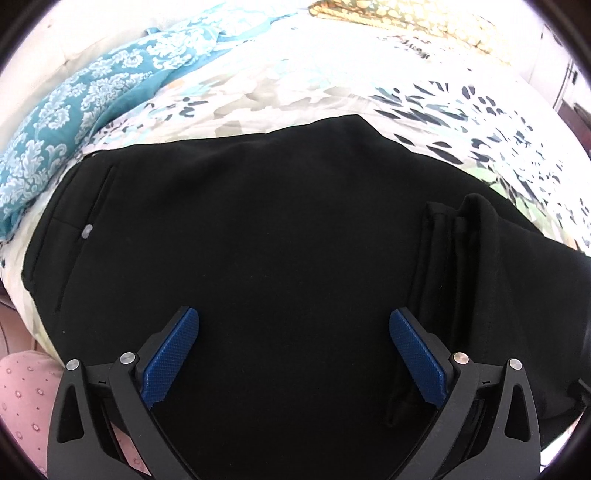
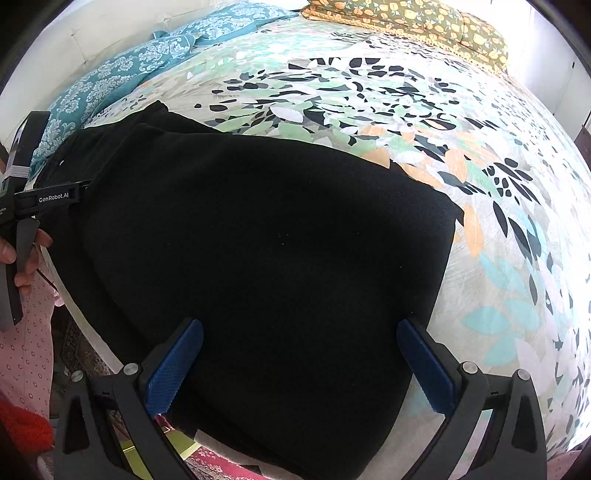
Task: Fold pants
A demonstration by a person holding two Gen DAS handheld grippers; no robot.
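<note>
One black pants (image 1: 258, 221), two grippers (jaws apart), two pillows

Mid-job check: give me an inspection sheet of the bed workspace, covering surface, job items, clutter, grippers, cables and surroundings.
Surface: bed with a leaf-print bedspread, lying smooth where visible.
Job's things: black pants spread flat near the bed's front edge; a folded layer lies on top toward the right of the left wrist view; small button showing at the pocket end.
Clutter: teal patterned pillow and mustard floral pillow at the far side, apart from the pants.
Grippers: left gripper open above the pants, nothing between the pads; right gripper open over the pants' near edge, nothing gripped.
Cables: nothing seen.
Surroundings: patterned rug below the bed edge; person's pink dotted clothing at the left.
</note>
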